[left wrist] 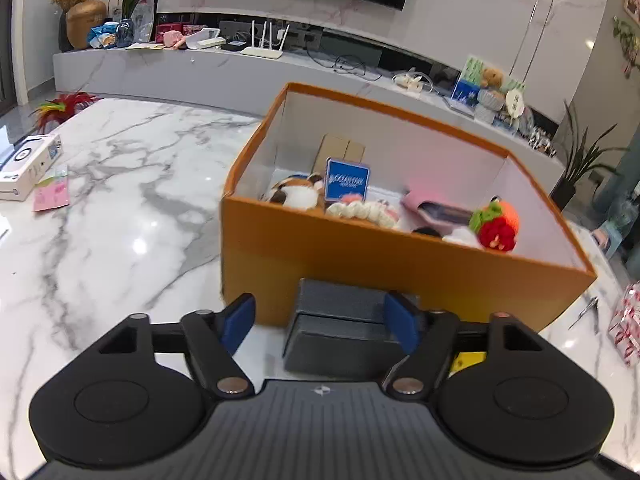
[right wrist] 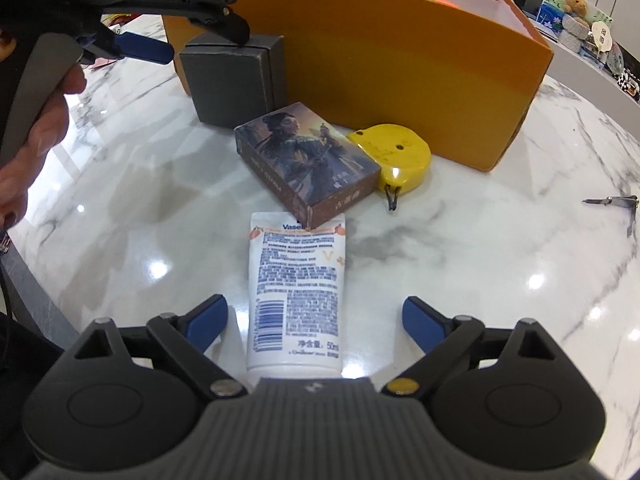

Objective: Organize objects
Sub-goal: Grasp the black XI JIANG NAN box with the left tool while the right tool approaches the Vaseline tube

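An orange box (left wrist: pixel 360 268) stands on the marble table and holds plush toys, a blue card and a pink case. A dark grey box (left wrist: pixel 344 324) stands against its near wall. My left gripper (left wrist: pixel 320 322) is open, its blue pads on either side of the grey box, the right pad close to it. In the right wrist view the left gripper (right wrist: pixel 192 36) hangs over the grey box (right wrist: pixel 232 80). My right gripper (right wrist: pixel 316 320) is open around the lower end of a white Vaseline tube (right wrist: pixel 298 280) lying flat. A picture card box (right wrist: pixel 308 164) and a yellow tape measure (right wrist: pixel 394 160) lie beyond it.
A white carton (left wrist: pixel 28 168) and a pink packet (left wrist: pixel 52 194) lie at the table's left. Nail clippers (right wrist: pixel 616 204) and a red-and-white wrapped item (left wrist: pixel 626 328) lie to the right. A TV console with clutter runs along the back wall.
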The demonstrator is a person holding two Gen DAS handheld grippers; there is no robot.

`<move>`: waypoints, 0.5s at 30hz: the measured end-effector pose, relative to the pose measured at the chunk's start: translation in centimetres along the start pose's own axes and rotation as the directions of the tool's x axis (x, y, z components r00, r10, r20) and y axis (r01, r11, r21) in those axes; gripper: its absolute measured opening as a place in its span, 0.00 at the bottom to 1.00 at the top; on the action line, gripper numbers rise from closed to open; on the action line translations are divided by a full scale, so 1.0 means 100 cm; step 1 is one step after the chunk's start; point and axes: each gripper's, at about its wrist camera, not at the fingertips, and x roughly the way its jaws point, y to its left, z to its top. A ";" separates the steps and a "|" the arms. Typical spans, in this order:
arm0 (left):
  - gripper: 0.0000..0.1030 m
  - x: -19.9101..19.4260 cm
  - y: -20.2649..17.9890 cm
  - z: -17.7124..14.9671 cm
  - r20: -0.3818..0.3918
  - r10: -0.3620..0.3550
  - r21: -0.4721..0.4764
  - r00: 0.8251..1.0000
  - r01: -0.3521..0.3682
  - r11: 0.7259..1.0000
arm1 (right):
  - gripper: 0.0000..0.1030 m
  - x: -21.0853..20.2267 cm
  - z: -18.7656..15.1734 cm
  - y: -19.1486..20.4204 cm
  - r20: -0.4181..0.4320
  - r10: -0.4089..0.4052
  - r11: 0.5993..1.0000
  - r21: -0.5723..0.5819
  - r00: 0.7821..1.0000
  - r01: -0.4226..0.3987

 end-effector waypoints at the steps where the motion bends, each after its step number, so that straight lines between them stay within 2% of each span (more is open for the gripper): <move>1: 0.91 -0.002 0.002 -0.002 -0.011 0.003 0.001 1.000 -0.003 1.000 | 0.93 0.000 0.000 0.000 -0.001 0.001 1.000 -0.001 1.000 -0.001; 4: 0.94 -0.010 0.009 -0.009 -0.063 -0.014 -0.008 0.998 0.014 1.000 | 0.93 0.000 0.000 0.001 -0.007 -0.001 1.000 -0.002 1.000 0.001; 5: 0.93 -0.013 0.011 -0.012 -0.102 -0.007 -0.008 0.995 0.006 1.000 | 0.92 0.000 0.000 0.000 -0.009 -0.002 1.000 0.000 1.000 0.002; 6: 0.90 -0.015 0.012 -0.016 -0.155 0.031 0.010 0.987 -0.029 1.000 | 0.92 -0.001 0.000 0.001 -0.011 -0.003 1.000 0.002 1.000 0.003; 7: 0.82 -0.018 0.013 -0.022 -0.174 0.061 0.031 0.983 -0.057 0.998 | 0.92 -0.001 0.000 0.001 -0.012 -0.004 1.000 0.003 1.000 0.004; 8: 0.81 -0.023 0.014 -0.027 -0.177 0.071 0.041 0.982 -0.064 0.997 | 0.92 -0.001 0.000 0.001 -0.013 -0.006 1.000 0.003 1.000 0.006; 10: 0.81 -0.033 0.014 -0.032 -0.173 0.046 0.039 0.984 -0.040 0.998 | 0.93 -0.001 0.001 0.002 -0.017 -0.009 1.000 0.006 1.000 0.009; 15: 0.81 -0.035 0.007 -0.027 -0.115 0.013 0.028 0.993 -0.010 1.000 | 0.92 -0.002 -0.002 0.008 -0.002 -0.008 1.000 -0.009 1.000 0.008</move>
